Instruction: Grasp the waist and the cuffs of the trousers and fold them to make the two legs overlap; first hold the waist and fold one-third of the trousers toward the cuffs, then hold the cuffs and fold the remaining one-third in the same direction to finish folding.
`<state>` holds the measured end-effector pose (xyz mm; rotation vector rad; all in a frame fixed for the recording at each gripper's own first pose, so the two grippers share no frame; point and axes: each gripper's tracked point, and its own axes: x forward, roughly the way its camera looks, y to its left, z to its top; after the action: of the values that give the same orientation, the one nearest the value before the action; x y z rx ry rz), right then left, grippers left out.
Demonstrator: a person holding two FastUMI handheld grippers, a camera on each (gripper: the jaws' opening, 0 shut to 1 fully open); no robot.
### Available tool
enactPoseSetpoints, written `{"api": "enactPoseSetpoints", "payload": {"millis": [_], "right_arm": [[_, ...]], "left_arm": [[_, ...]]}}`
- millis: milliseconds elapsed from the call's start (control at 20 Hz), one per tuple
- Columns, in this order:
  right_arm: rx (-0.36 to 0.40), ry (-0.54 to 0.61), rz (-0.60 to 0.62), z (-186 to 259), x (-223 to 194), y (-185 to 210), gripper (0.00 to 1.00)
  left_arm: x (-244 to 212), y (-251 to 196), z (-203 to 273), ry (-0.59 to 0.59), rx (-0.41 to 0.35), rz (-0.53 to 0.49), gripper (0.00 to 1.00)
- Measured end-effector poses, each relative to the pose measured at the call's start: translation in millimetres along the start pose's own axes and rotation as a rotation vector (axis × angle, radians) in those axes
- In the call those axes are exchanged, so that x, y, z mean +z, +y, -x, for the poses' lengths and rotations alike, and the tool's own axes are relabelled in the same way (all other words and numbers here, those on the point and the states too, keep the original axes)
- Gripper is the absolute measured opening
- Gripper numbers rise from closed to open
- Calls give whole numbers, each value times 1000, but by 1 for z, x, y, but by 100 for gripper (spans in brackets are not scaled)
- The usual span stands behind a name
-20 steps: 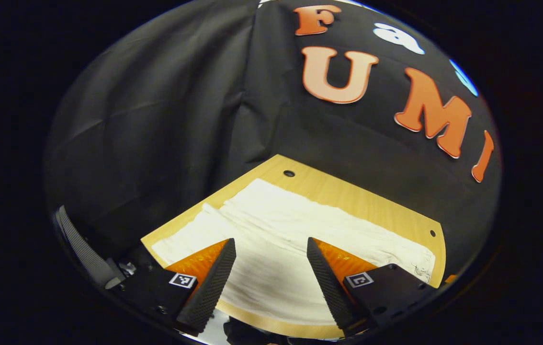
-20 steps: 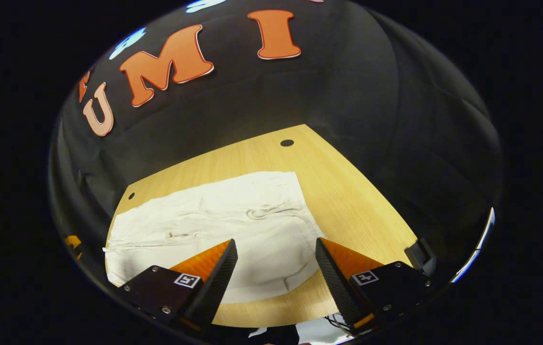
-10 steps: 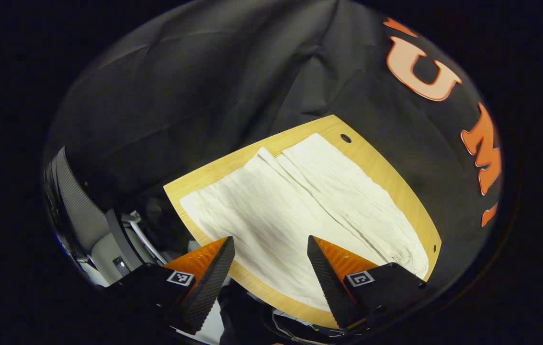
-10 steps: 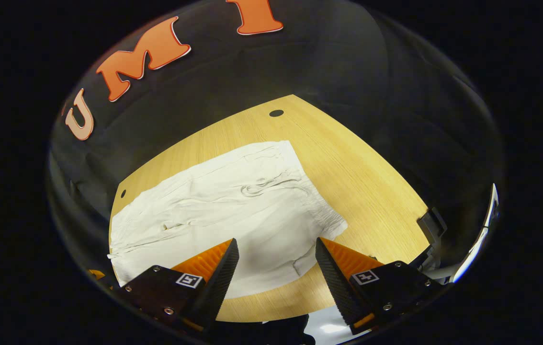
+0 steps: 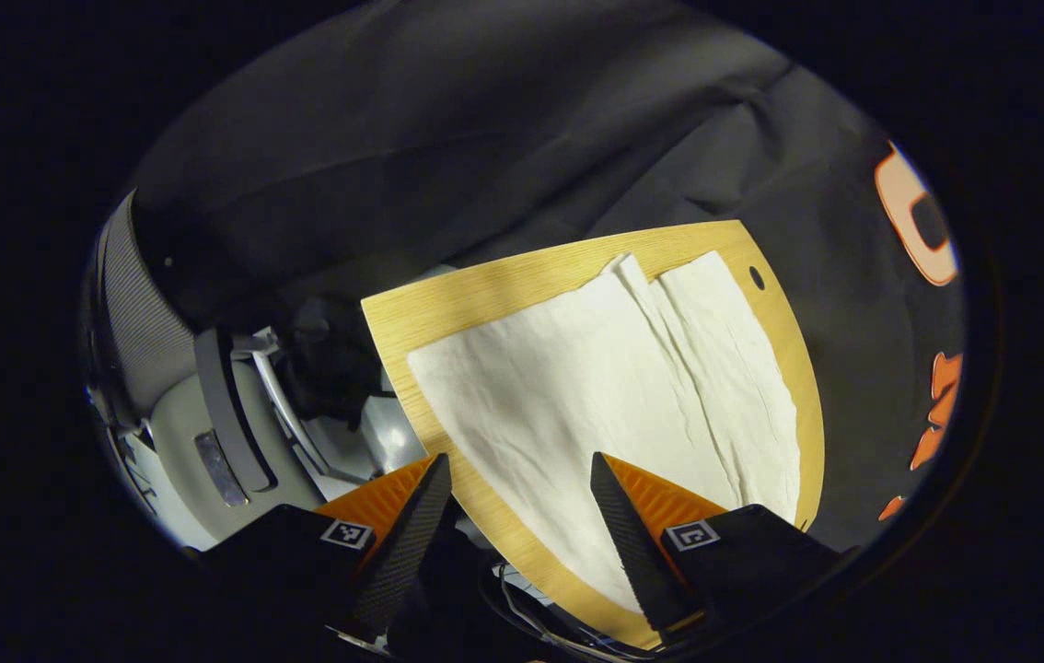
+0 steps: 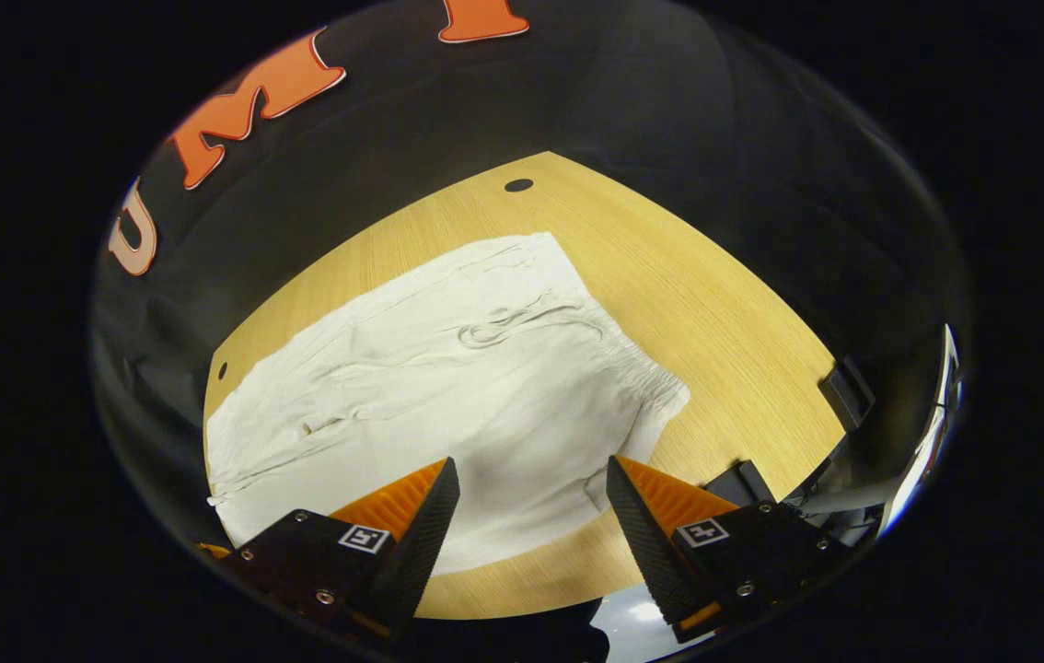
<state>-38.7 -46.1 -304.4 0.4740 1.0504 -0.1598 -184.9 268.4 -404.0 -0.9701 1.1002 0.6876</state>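
Both tools spread, nothing gripped.
White trousers (image 6: 448,378) lay flat on the table (image 6: 715,313), ahead of the right tool (image 6: 531,525) and the left tool (image 5: 519,520); waistband near the right.

- Left gripper (image 5: 517,516): two tapering, wedge-shaped fingers (image 5: 407,543) with fine ribbed inner faces, each set on a dark flat block.
- Each block bears a small square black-and-white marker (image 5: 345,533).
- Right gripper (image 6: 531,525): the same build, two ribbed wedge fingers on dark blocks with square markers (image 6: 702,531).
- Small round screws (image 6: 319,597) show on the right gripper's blocks.
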Motion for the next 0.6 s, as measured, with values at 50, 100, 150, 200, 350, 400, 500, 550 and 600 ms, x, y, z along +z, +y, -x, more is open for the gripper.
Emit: {"api": "enactPoseSetpoints", "payload": {"millis": [50,100,150,200,350,400,500,550,600], "right_arm": [[-4,5,-9,-2,-2,0,97],[-4,10,-21,-2,-3,1,97],[-4,12,-34,-4,-3,1,97],[-7,13,-46,-5,-3,0,98],[-18,19,-65,-9,-1,-2,97],[-24,21,-70,-10,0,-3,97],[-29,22,-72,-14,2,-4,97],[-37,22,-72,-15,3,-5,97],[-42,26,-74,-18,3,-5,97]], "left_arm": [[2,5,-6,11,3,12,99],[4,10,-10,14,8,25,100],[7,12,-14,16,7,39,100],[11,12,-18,23,6,51,99],[18,21,-30,26,22,70,100],[23,22,-31,20,30,70,95],[29,21,-34,23,41,65,98],[31,20,-37,28,42,64,98],[29,21,-38,37,58,62,100]]}}
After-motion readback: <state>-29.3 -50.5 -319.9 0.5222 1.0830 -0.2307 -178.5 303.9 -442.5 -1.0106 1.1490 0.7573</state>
